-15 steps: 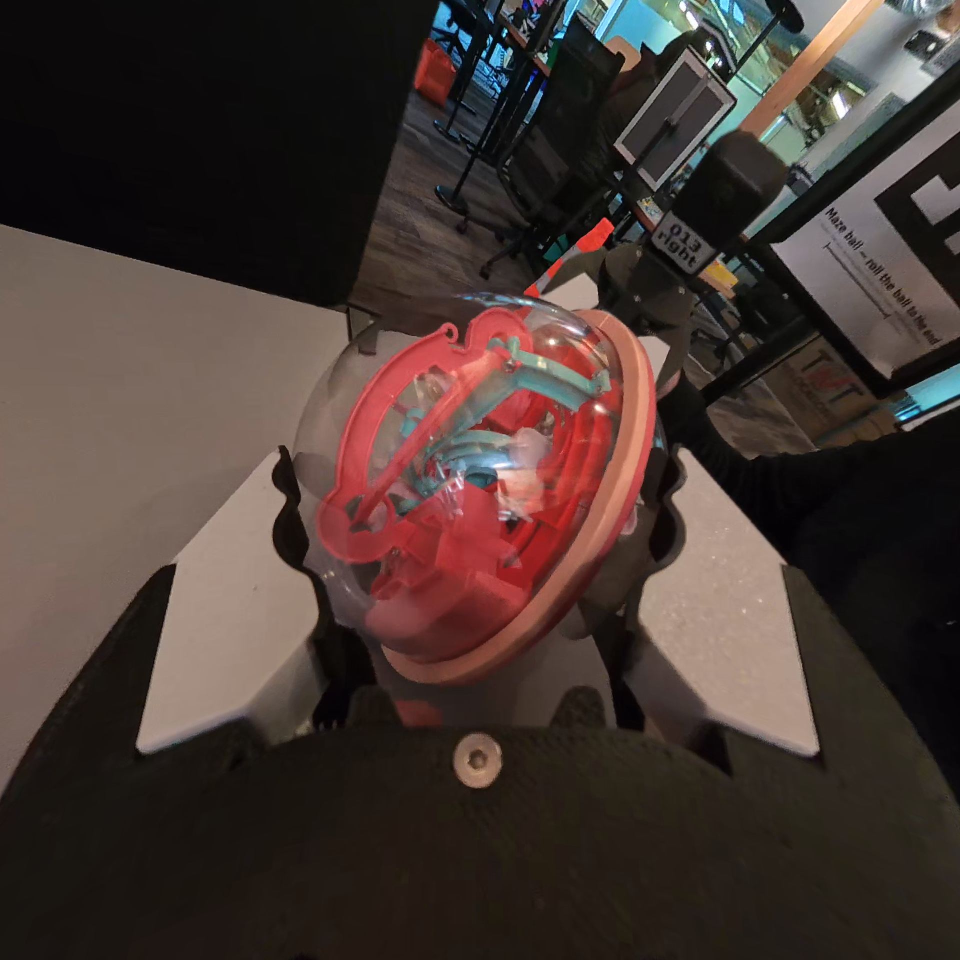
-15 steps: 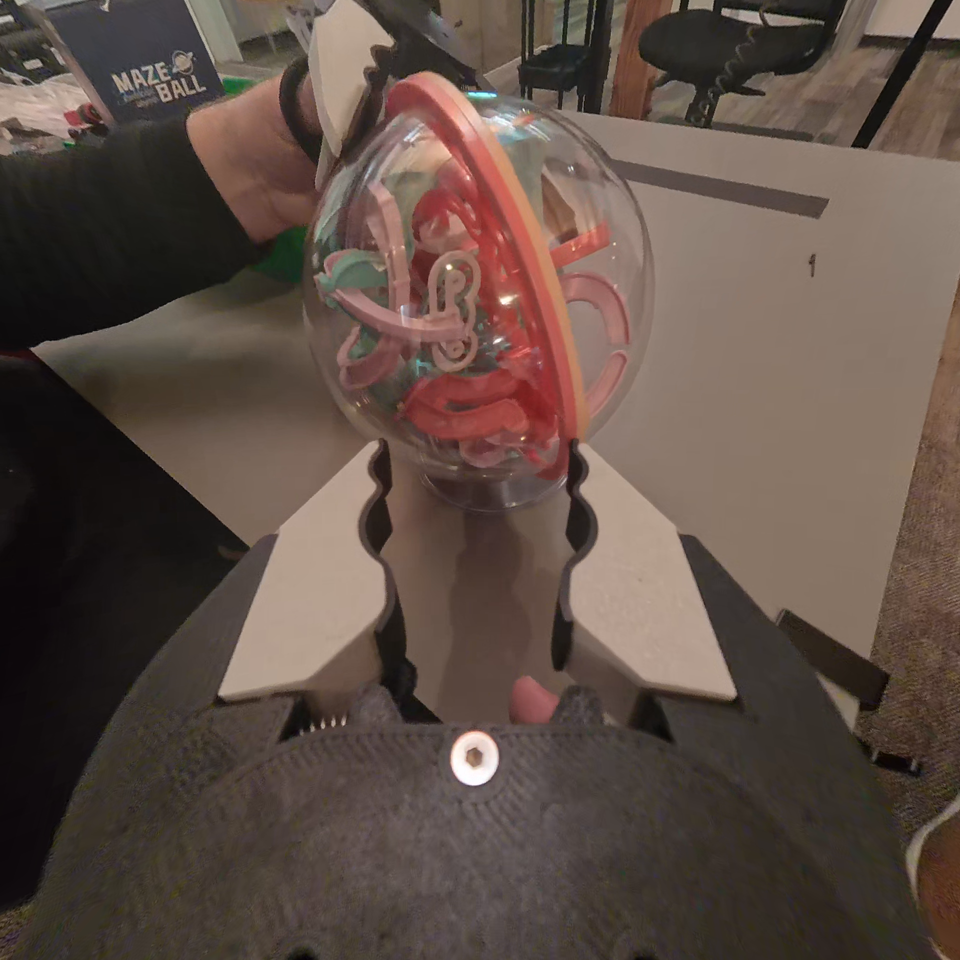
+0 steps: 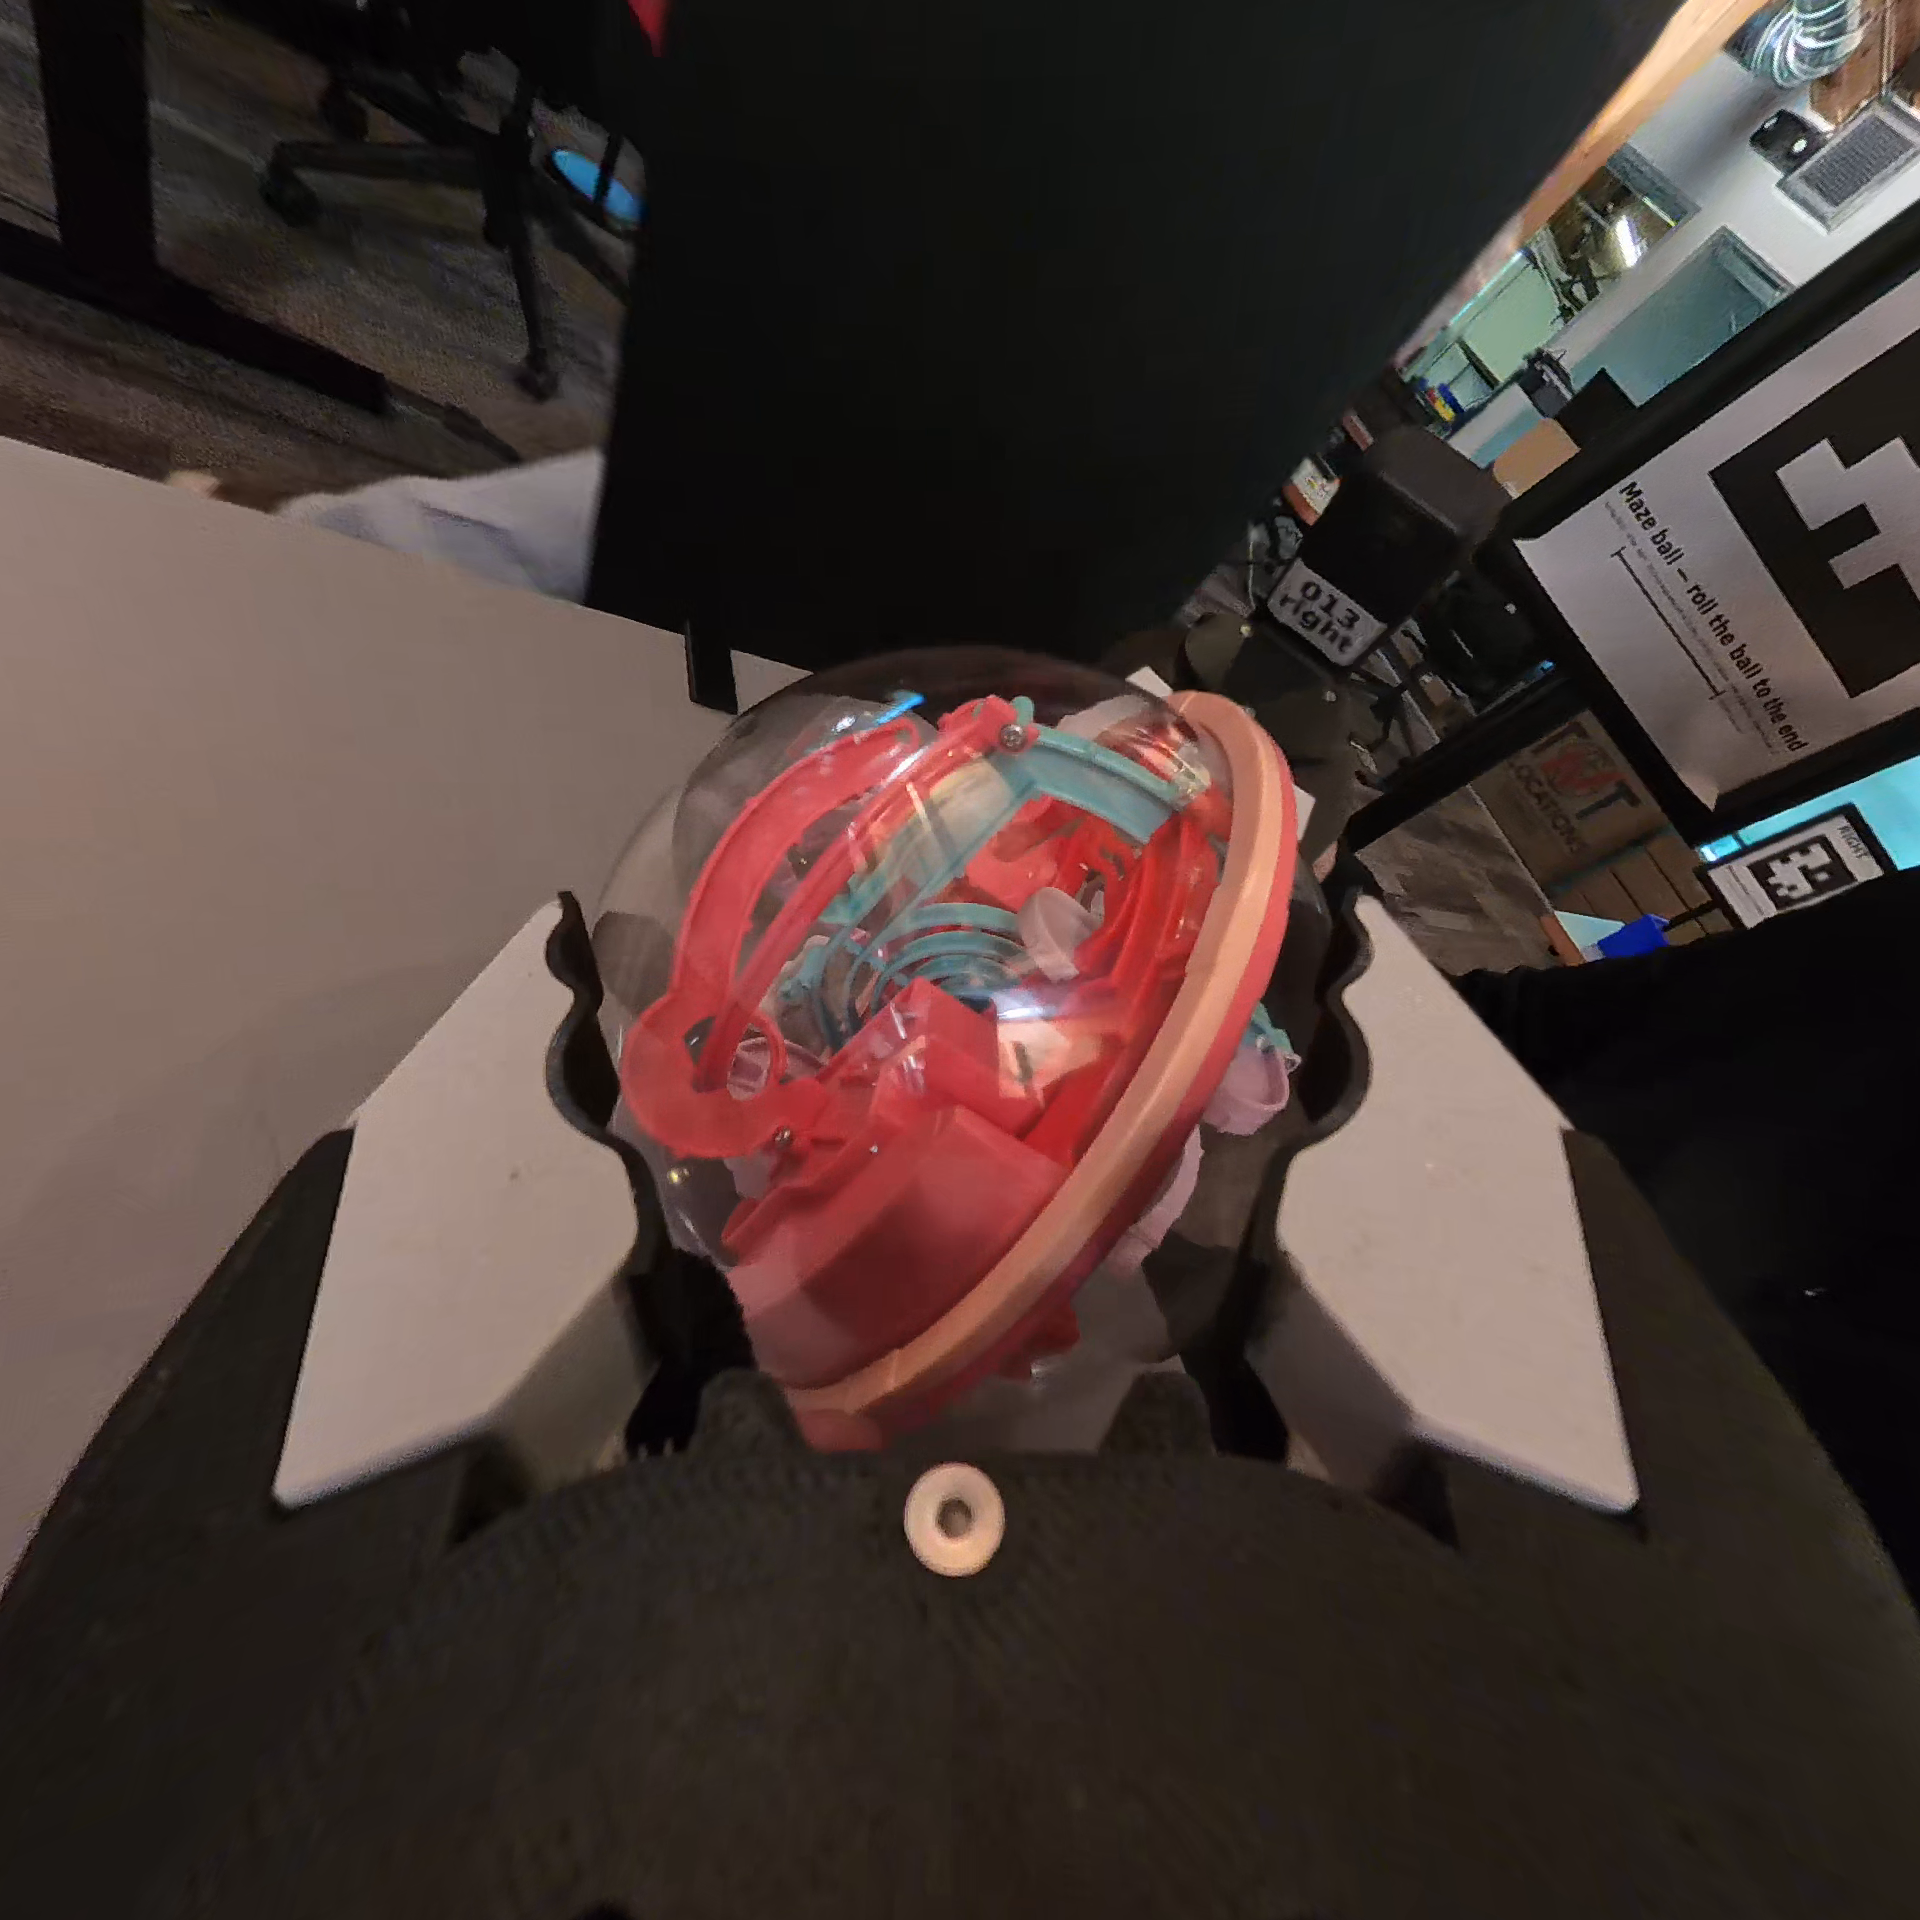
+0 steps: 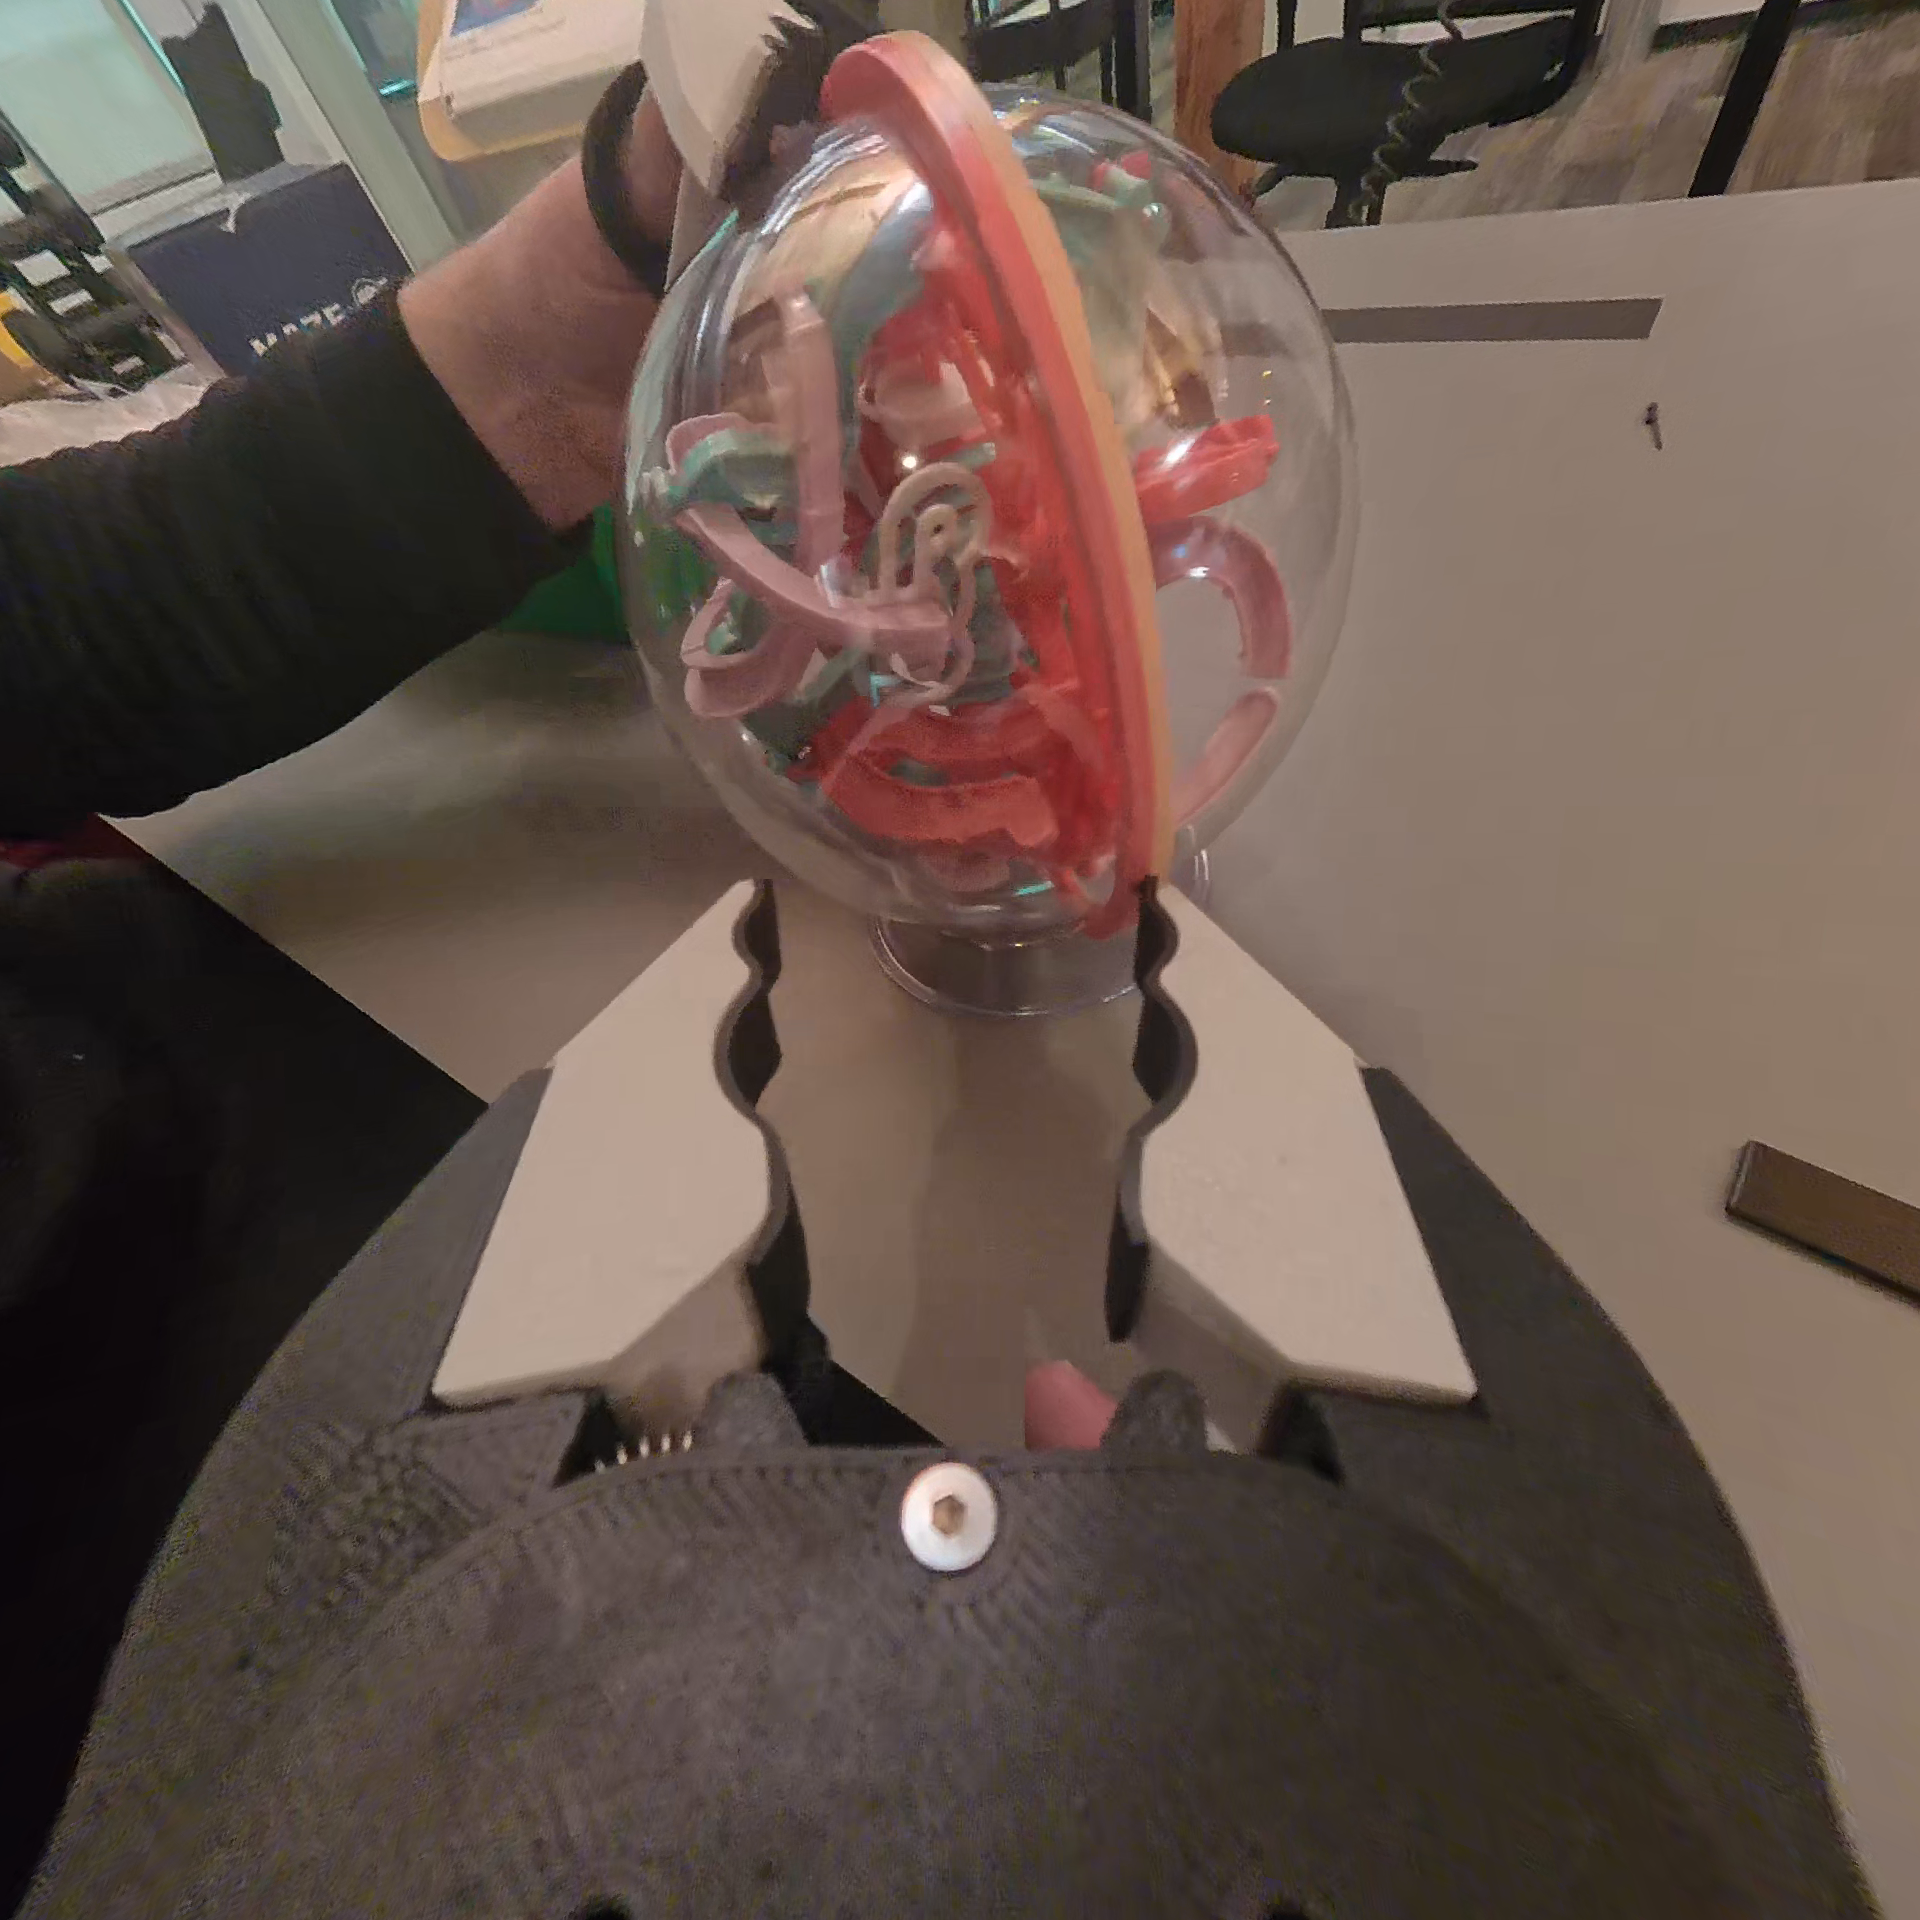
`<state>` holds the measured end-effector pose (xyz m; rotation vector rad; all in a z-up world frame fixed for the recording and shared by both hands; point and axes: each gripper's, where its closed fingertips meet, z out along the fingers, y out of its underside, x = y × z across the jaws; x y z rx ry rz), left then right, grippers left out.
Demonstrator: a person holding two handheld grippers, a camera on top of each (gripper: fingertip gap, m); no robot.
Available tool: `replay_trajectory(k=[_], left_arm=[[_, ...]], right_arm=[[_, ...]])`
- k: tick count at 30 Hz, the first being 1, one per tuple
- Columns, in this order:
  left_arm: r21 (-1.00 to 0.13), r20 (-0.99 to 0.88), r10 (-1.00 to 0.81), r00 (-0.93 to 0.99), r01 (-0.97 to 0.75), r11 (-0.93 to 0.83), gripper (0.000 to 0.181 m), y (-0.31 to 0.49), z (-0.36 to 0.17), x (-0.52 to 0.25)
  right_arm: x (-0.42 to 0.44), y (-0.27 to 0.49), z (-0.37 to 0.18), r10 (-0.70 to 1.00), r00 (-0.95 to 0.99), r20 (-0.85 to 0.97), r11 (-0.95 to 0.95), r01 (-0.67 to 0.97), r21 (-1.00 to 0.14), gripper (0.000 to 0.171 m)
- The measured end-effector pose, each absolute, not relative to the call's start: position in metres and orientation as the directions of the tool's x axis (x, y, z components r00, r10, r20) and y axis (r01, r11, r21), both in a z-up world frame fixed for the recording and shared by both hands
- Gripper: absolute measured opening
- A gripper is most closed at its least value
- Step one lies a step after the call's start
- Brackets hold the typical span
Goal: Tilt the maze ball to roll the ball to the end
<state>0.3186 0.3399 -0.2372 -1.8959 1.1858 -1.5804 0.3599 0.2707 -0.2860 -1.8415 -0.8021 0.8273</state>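
Left tongs [image 3: 961,1039] clamp maze ball [image 3: 966,1039], now tilted further; right tongs [image 4: 951,904] apart.

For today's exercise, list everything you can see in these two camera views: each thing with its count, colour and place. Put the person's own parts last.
maze ball: one, clear shell, red, teal and pink tracks, between the left fingers
clear stand: one, on the table under the ball
table: one, pale grey
dark strip: one, table's right edge
office chair: one, black, behind the table
left gripper: one, black and grey, clamps the ball
right gripper: one, open, below the ball
hand: one, black sleeve
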Motion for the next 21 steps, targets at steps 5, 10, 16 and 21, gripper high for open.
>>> replay_trajectory(k=[5, 10, 16, 21], left_arm=[[-0.729, 0.616, -0.788, -0.01, -0.385, -0.566, 0.133, 0.341, -0.238, 0.319], [-0.723, 0.622, -0.783, -0.022, -0.401, -0.562, 0.133, 0.341, -0.238, 0.322], [-0.73, 0.614, -0.789, -0.024, -0.398, -0.556, 0.158, 0.336, -0.25, 0.323], [-0.784, 0.549, -0.835, 0.029, -0.326, -0.527, 0.157, 0.344, -0.248, 0.31]], right_arm=[[0.373, 0.283, -0.274, 0.766, 0.624, -0.156, -0.315, 0.152, -0.937, 0.096], [0.366, 0.294, -0.253, 0.803, 0.59, -0.085, -0.223, 0.164, -0.961, 0.115], [0.353, 0.298, -0.258, 0.85, 0.512, -0.12, -0.255, 0.202, -0.946, 0.085], [0.355, 0.295, -0.259, 0.864, 0.483, -0.142, -0.258, 0.183, -0.949, 0.068]])
